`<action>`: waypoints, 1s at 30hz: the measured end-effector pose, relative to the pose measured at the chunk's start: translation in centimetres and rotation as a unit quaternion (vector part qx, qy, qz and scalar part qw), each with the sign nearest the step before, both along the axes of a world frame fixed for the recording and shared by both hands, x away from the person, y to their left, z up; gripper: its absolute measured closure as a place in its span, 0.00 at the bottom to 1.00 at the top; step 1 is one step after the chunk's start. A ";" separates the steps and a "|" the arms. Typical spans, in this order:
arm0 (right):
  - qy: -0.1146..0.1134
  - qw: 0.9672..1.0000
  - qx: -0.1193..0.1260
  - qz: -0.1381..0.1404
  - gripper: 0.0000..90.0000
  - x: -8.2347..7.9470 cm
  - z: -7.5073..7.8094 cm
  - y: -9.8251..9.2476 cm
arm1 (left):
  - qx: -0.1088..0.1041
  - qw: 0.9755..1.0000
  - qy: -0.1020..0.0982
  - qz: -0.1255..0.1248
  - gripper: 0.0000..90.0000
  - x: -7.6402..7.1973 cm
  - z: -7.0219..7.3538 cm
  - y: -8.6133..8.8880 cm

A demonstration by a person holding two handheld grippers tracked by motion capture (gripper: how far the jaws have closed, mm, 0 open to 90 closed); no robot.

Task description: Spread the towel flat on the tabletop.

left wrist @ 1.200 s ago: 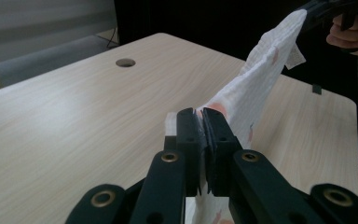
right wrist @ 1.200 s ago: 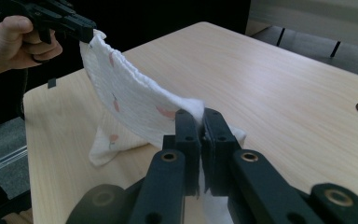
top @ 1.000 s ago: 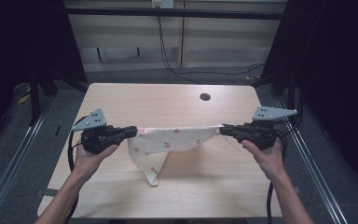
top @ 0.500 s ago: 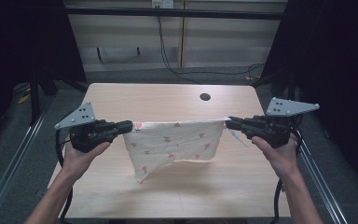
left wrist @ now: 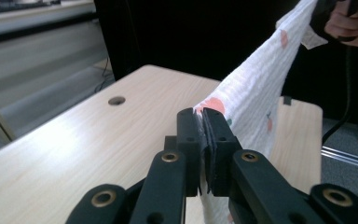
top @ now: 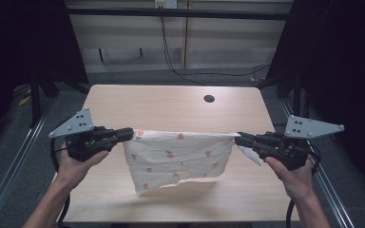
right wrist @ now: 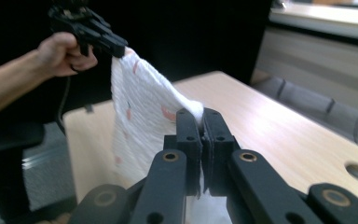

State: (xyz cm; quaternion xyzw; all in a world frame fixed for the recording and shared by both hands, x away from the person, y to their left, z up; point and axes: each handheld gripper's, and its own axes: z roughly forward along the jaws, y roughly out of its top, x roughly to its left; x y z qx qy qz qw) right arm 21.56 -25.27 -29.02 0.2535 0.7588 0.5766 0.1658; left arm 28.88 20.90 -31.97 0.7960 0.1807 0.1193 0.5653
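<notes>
Cloth point(top: 178, 159) taut between both clamped grippers

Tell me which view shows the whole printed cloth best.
The high view: the cloth hangs full-width between the left gripper and right gripper, lower edge included. Each gripper view shows just its clamped corner and a slanted stretch of fabric.

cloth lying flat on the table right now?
No. The cloth hangs stretched between the left gripper and right gripper, lifted above the table.
</notes>
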 end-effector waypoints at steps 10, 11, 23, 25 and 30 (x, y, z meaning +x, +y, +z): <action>0.062 0.997 -0.004 -0.033 0.97 4.4 -4.8 -0.6 | 0.021 0.999 0.028 0.038 0.96 4.4 -3.7 -2.2; 0.062 0.997 -0.004 -0.033 0.97 4.4 -4.8 -0.6 | 0.023 0.999 0.028 0.040 0.96 4.6 -3.9 -2.3; 0.100 0.994 -0.023 -0.049 0.97 7.7 -8.1 -0.1 | 0.033 0.995 0.073 0.053 0.96 6.1 -7.4 -1.9; 0.100 0.993 -0.026 -0.050 0.97 7.8 -8.3 0.0 | 0.035 0.995 0.081 0.055 0.96 6.3 -7.8 -1.7; 0.109 0.992 -0.035 -0.053 0.97 9.0 -9.2 0.3 | 0.039 0.993 0.096 0.058 0.96 6.5 -9.3 -1.8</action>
